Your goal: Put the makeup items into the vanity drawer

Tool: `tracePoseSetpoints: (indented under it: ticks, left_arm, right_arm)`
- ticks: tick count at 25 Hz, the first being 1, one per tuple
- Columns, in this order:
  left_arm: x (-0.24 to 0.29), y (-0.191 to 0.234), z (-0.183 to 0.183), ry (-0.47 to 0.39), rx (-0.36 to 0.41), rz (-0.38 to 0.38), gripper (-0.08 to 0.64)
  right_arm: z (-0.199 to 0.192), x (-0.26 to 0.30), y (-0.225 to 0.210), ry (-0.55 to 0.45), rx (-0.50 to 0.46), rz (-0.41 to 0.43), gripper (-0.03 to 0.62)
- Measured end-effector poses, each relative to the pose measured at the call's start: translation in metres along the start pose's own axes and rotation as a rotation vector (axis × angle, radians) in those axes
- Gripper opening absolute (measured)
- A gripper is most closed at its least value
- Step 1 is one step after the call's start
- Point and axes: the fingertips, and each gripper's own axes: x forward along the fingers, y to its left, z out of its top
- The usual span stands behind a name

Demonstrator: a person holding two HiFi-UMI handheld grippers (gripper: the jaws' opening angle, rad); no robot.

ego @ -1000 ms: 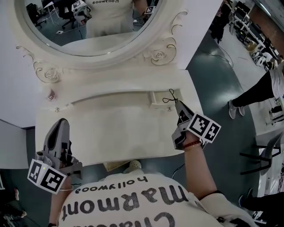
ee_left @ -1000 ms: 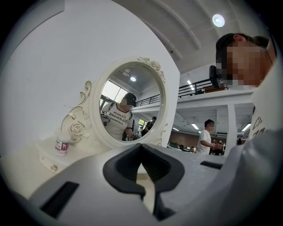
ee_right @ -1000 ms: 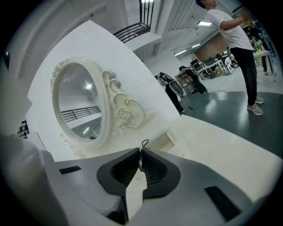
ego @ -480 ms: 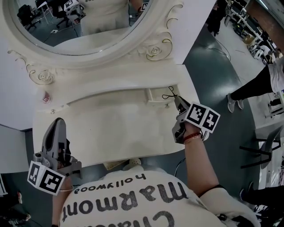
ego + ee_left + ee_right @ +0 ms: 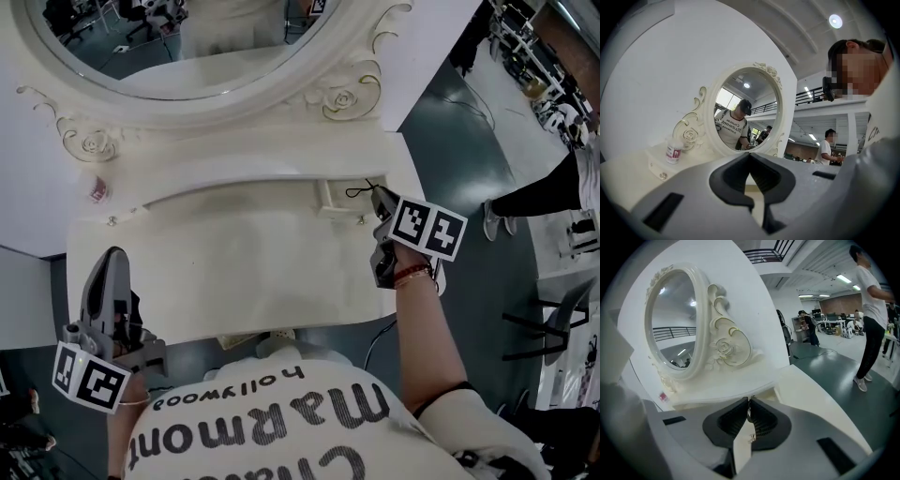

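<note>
A thin black wire loop (image 5: 356, 190) lies over the small right drawer (image 5: 336, 202) on the vanity's back ledge. My right gripper (image 5: 378, 195) is at the loop's right end. Its jaws are shut, and in the right gripper view (image 5: 749, 401) a thin dark sliver is pinched between the pads, above the drawer's knob (image 5: 751, 437). A small white bottle with a pink label (image 5: 97, 190) stands on the ledge's left end (image 5: 673, 151). My left gripper (image 5: 114, 255) hovers over the front left corner of the vanity top (image 5: 244, 262), shut and empty.
The oval mirror (image 5: 187, 47) with its carved frame rises behind the ledge. A second knob (image 5: 111, 221) marks the left drawer. A person (image 5: 553, 187) stands on the grey floor to the right, beyond the vanity's edge.
My right gripper has moved forward to the black loop's right end. The left gripper has stayed at the front left corner. The head camera has shifted slightly.
</note>
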Motion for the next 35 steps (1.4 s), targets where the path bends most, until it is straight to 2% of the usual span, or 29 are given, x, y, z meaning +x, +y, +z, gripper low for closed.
tracePoseSetpoints:
  ticks: [7,12,25,35]
  left_arm:
    - [-0.011,0.006,0.002,-0.015,-0.008,0.032,0.008]
    - [-0.014,0.005,0.005,-0.033,-0.009,0.036,0.008]
    - [-0.024,0.006,0.012,-0.069,-0.012,0.051,0.008]
    - [-0.026,0.007,0.015,-0.071,-0.007,0.054,0.008]
  right_arm:
    - [-0.001,0.011,0.012,0.06,-0.084,0.014,0.038]
    - [-0.002,0.019,0.014,0.099,-0.111,0.034,0.038]
    - [-0.007,0.031,0.012,0.186,-0.26,-0.002,0.038]
    - [-0.017,0.034,0.021,0.244,-0.278,0.034,0.038]
